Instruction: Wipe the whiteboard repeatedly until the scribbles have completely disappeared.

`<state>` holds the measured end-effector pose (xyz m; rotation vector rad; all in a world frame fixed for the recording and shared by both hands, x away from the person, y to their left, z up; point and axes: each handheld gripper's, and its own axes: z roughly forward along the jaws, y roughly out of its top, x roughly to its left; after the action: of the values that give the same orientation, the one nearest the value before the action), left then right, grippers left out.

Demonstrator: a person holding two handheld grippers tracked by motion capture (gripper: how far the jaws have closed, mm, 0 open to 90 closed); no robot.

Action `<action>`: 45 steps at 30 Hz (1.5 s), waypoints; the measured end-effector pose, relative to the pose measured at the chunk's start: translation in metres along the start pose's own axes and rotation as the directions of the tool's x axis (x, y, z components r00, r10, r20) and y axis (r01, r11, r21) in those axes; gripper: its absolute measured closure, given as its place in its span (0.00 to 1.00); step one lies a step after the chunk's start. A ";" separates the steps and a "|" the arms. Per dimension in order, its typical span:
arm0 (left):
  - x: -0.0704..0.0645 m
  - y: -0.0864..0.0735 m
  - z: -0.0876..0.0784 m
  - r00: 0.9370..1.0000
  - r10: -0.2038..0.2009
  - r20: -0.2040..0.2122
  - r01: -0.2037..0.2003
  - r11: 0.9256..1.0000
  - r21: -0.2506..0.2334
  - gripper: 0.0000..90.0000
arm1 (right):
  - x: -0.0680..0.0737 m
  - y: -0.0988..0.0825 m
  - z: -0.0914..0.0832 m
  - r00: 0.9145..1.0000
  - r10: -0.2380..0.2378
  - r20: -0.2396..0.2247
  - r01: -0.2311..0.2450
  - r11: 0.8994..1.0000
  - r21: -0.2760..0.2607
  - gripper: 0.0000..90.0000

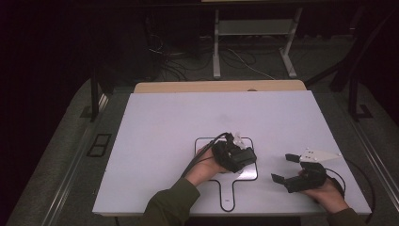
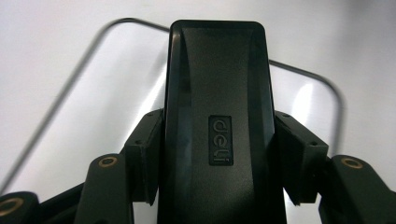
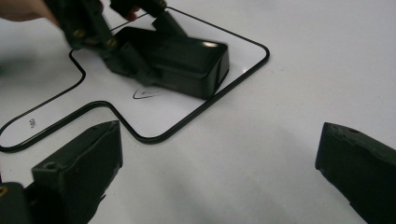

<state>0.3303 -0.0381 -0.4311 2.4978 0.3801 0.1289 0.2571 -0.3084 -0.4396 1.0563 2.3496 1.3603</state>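
The left hand-held gripper [image 1: 245, 157] is clamped on a glossy black rectangular plastic box [image 2: 217, 116], one jaw on each long side, the embossed logo facing up. The box sits inside the black-outlined paddle-shaped white board [image 1: 237, 190] lying on the white tabletop [image 1: 160, 127], with its far end touching the board in the right gripper view. Over at the right, the right hand-held gripper [image 1: 281, 168] hovers near the board's edge, jaws spread wide with bare tabletop between them.

Left gripper [image 2: 215, 154] fingers [image 2: 144, 154] clamp black stapler [image 2: 217, 93] over whiteboard [image 2: 93, 107].
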 end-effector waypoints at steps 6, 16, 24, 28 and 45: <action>-0.017 0.000 -0.001 0.999 0.035 0.011 -0.035 0.999 0.003 0.43 | 0.001 0.000 0.000 1.000 -0.003 -0.001 0.003 1.000 0.001 0.00; 0.010 -0.002 0.001 0.999 -0.017 -0.046 0.017 1.000 -0.011 0.43 | 0.001 0.000 0.000 1.000 0.003 0.002 -0.003 1.000 0.002 0.00; -0.012 -0.004 -0.002 1.000 0.016 0.008 -0.016 1.000 -0.003 0.43 | 0.001 0.000 0.000 1.000 0.003 0.001 -0.003 1.000 0.001 0.00; -0.016 -0.004 -0.002 0.999 0.041 0.002 -0.041 0.999 0.004 0.43 | 0.001 0.000 0.001 1.000 -0.002 -0.001 0.002 1.000 0.001 0.00; 0.051 0.021 0.016 0.996 -0.039 -0.079 0.041 0.999 0.013 0.43 | 0.000 0.000 -0.001 1.000 0.005 0.003 -0.005 1.000 -0.001 0.00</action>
<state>0.3870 -0.0480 -0.4314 2.5036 0.4649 0.2091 0.2567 -0.3096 -0.4393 1.0639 2.3453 1.3603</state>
